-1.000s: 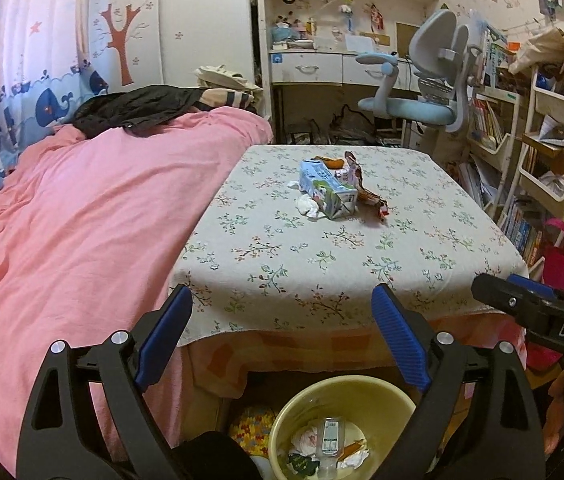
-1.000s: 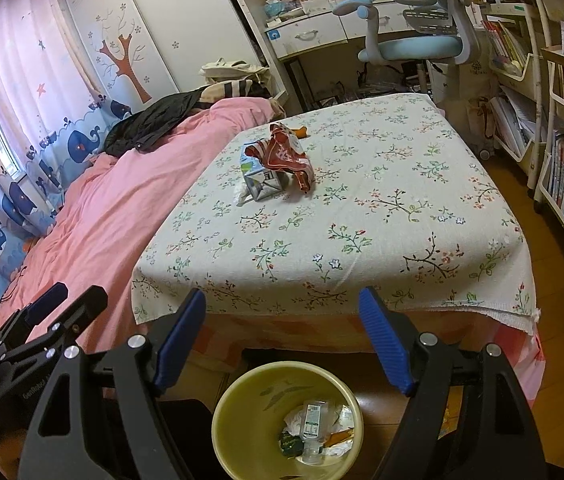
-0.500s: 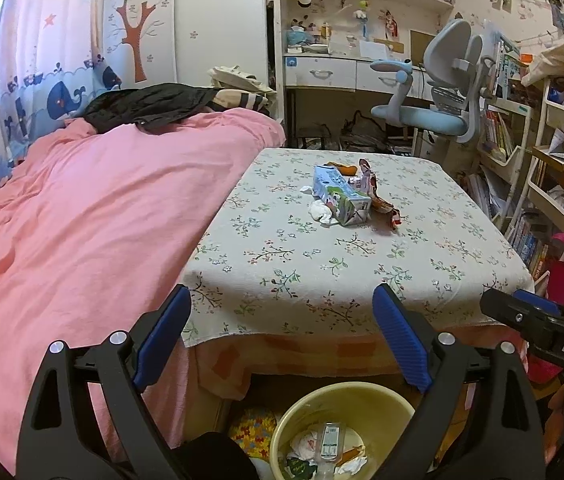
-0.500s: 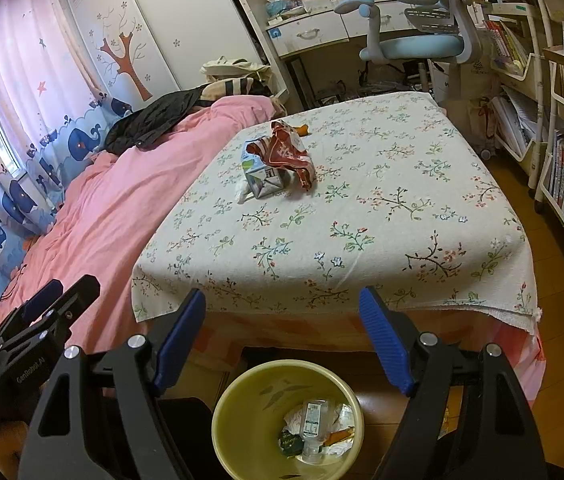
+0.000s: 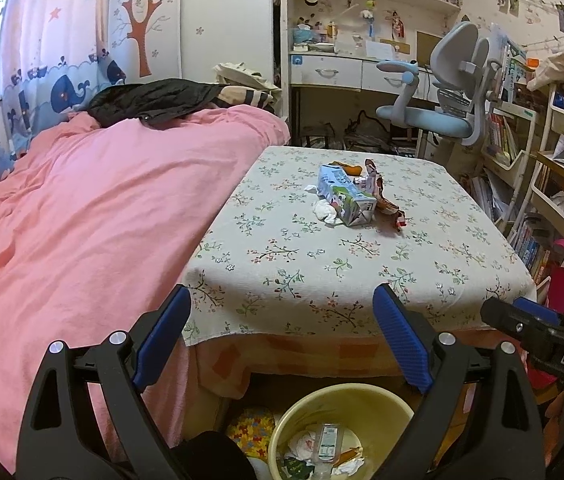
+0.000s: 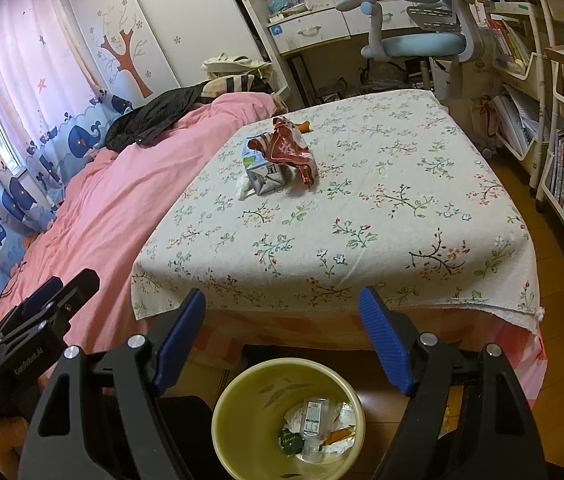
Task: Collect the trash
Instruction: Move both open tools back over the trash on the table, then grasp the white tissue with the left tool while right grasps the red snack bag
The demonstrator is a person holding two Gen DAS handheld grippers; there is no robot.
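I'm holding the left gripper (image 5: 282, 332) and right gripper (image 6: 282, 328), ribbed blue pads, both gaping with nothing between them. The round yellow plastic bin (image 6: 242, 396) below is holding a clear bottle (image 6: 311, 420) and crumpled paper. The blue-white carton (image 6: 263, 168), crinkled red wrapper (image 6: 288, 150) and white tissue wad (image 5: 325, 211) are lying mid-table on the floral cloth (image 6: 382, 216).

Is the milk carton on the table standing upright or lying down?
Lying down: the milk carton rests on its long side on the tablecloth, gable end facing the cameras.

I'm in a child's bedroom: a bed with a pink quilt (image 5: 82, 216), whale-print curtains (image 5: 22, 92), a study desk (image 5: 342, 68) with a swivel chair (image 5: 442, 100), and crowded bookshelves (image 6: 562, 160)
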